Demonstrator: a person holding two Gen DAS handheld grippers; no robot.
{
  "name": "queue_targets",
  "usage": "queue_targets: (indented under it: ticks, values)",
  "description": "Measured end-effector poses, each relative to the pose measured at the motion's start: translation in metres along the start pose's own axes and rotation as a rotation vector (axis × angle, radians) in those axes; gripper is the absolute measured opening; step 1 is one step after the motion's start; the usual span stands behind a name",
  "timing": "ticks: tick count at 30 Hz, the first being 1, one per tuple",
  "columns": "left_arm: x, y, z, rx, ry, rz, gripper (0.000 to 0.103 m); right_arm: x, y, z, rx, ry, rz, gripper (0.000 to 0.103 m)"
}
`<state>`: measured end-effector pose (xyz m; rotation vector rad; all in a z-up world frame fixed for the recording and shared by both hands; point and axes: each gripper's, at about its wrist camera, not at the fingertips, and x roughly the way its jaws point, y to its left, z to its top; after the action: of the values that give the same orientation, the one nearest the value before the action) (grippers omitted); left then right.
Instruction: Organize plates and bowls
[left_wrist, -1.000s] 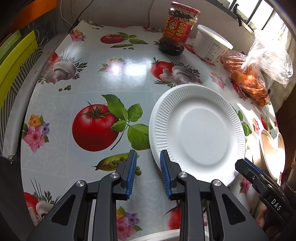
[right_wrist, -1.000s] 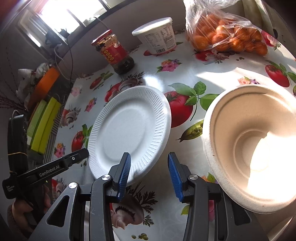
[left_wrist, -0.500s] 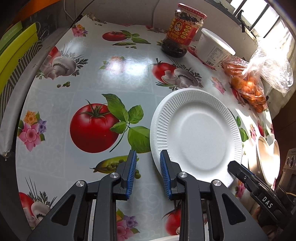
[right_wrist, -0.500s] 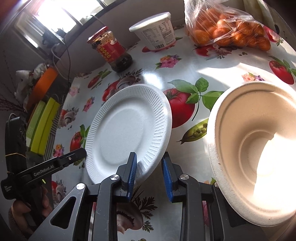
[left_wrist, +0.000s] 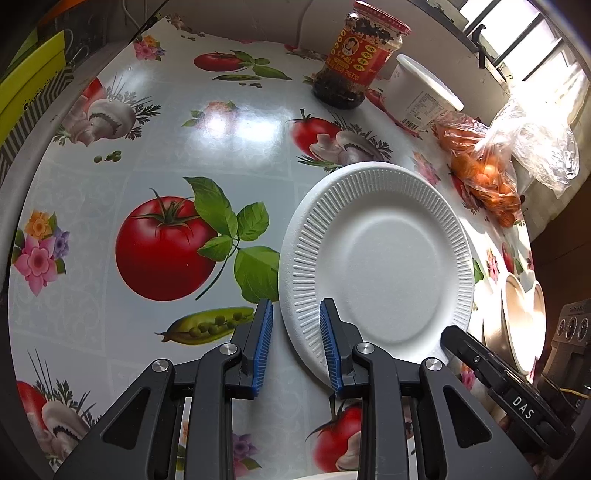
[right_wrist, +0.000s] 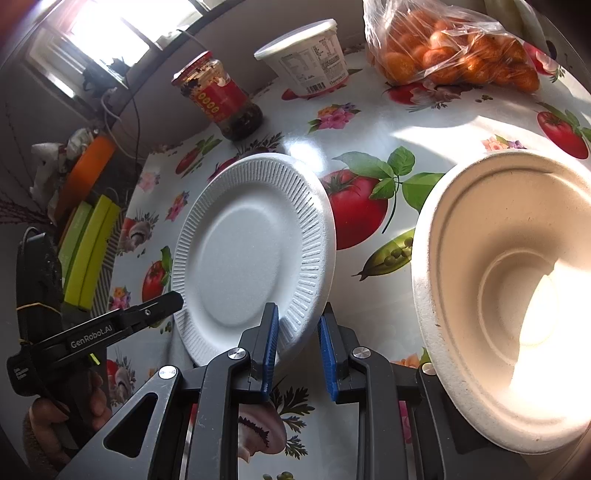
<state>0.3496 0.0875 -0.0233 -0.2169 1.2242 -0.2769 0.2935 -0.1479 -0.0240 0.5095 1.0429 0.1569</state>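
Observation:
A white ribbed foam plate (left_wrist: 380, 266) lies on the vegetable-print tablecloth; it also shows in the right wrist view (right_wrist: 255, 254). My left gripper (left_wrist: 295, 343) is open, its jaws astride the plate's near-left rim without closing on it. My right gripper (right_wrist: 297, 350) is open, its jaws astride the plate's near-right rim. A beige pulp bowl (right_wrist: 513, 291) stands just right of the right gripper; it shows edge-on at the right in the left wrist view (left_wrist: 524, 314).
At the table's back stand a red-labelled sauce jar (left_wrist: 354, 59), a white lidded tub (left_wrist: 421, 96) and a plastic bag of oranges (left_wrist: 487, 177). Green and orange items (right_wrist: 88, 251) lie past the table's left edge. A white rim (left_wrist: 325, 474) shows below the left gripper.
The right gripper's jaws have narrowed around the plate's rim and moved closer to it. The left gripper has edged forward along the plate's left rim, still open.

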Motion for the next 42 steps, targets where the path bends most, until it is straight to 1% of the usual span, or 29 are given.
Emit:
queue_targets:
  ticks: [3,6,9,14,18,24,36,42]
  values:
    - [0.0,-0.003,-0.001,0.004,-0.005,0.004,0.027,0.0,0.0,0.0,-0.001,0.002,0.001,0.021]
    - [-0.001,0.001,-0.001,-0.013,-0.014,0.003,0.027,0.0,0.001,0.0,-0.001,0.002,0.0,0.021]
    - [-0.003,0.002,-0.001,-0.013,-0.019,0.01,0.019,-0.001,0.002,-0.001,-0.005,0.0,-0.001,0.021]
    - [-0.006,0.0,-0.003,0.002,-0.024,0.023,0.019,-0.004,0.006,-0.002,-0.017,-0.008,-0.002,0.021]
    - [-0.008,0.002,-0.005,-0.01,-0.027,0.008,0.019,-0.006,0.006,-0.003,-0.02,-0.011,-0.002,0.021]
    - [-0.016,-0.002,-0.011,0.007,-0.036,0.002,0.019,-0.01,0.007,-0.004,-0.036,-0.024,-0.009,0.021]
    - [-0.031,-0.002,-0.027,-0.001,-0.053,-0.002,0.019,-0.023,0.009,-0.013,-0.043,-0.02,0.027,0.021]
    - [-0.041,-0.004,-0.031,-0.002,-0.076,-0.004,0.019,-0.032,0.01,-0.016,-0.057,-0.036,0.041,0.021]
